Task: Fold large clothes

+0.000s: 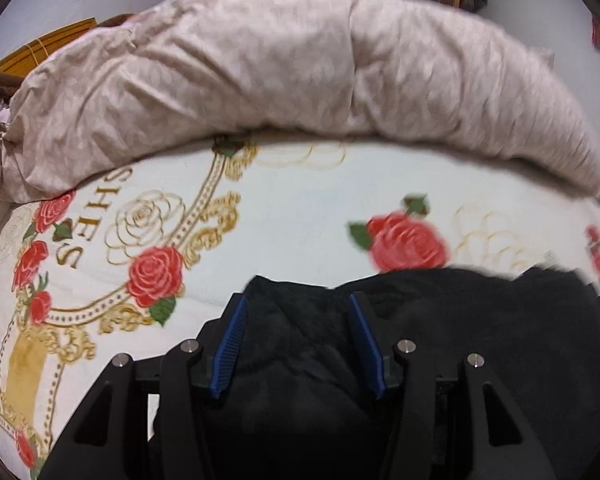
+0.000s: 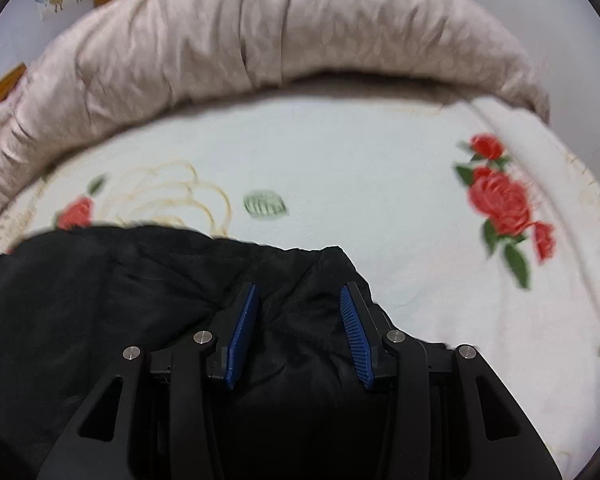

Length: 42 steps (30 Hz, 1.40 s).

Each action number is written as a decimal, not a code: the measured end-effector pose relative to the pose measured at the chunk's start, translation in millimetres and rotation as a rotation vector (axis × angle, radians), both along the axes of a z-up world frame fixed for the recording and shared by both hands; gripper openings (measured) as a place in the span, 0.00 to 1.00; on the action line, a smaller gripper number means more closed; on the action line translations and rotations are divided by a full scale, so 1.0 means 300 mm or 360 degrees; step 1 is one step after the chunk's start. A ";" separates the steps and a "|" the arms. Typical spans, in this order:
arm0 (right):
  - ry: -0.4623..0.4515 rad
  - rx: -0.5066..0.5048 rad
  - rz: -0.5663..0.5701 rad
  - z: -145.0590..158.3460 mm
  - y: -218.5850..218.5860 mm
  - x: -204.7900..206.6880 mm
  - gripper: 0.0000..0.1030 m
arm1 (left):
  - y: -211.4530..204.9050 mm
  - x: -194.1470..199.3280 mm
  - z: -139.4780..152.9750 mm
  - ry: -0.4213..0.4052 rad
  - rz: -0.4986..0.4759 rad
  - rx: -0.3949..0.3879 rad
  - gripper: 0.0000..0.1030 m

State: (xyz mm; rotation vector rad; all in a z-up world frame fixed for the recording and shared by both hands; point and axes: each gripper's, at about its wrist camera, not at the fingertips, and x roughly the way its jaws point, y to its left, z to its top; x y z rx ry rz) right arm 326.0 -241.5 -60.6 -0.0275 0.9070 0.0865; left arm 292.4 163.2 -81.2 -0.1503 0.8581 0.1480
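The black jacket [image 1: 440, 340] lies on the bed [image 1: 292, 208] short of the quilt [image 1: 260, 72], its far corners between the parted jaws of both the left gripper [image 1: 296, 320] and right gripper [image 2: 298, 308].

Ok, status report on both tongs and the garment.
Left tongs open, right tongs open. Both over black garment on rose-print blanket. Rolled quilt beyond, clear.

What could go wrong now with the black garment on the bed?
1. Both the left gripper and the right gripper have open jaws around the black padded garment, so a close may catch only a thin layer, which could slip.
2. The rolled beige quilt lies just beyond on the rose-printed white bedsheet, so a forward fold could bump into it.
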 end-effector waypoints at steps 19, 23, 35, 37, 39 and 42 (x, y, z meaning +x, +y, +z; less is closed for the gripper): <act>0.0245 0.0097 0.0227 -0.018 0.182 -0.022 0.46 | -0.356 0.011 -0.030 0.0169 -0.0402 -0.0078 0.47; 0.0068 0.0107 0.0212 0.102 0.112 -0.152 0.46 | -0.350 -0.096 0.105 0.0035 -0.0441 -0.0191 0.43; 0.0137 0.0016 0.0067 -0.077 -0.061 -0.196 0.46 | -0.500 -0.090 -0.012 0.0100 -0.0543 -0.0091 0.44; 0.0132 -0.0011 0.0078 -0.069 -0.055 -0.194 0.46 | -0.491 -0.085 -0.002 0.0120 -0.0543 -0.0101 0.44; 0.0130 -0.0015 0.0065 -0.032 -0.062 -0.209 0.46 | -0.476 -0.092 0.031 0.0137 -0.0529 -0.0100 0.41; 0.0014 0.0039 0.0048 0.069 -0.092 -0.281 0.46 | -0.387 -0.170 0.127 0.0023 -0.0489 -0.0115 0.39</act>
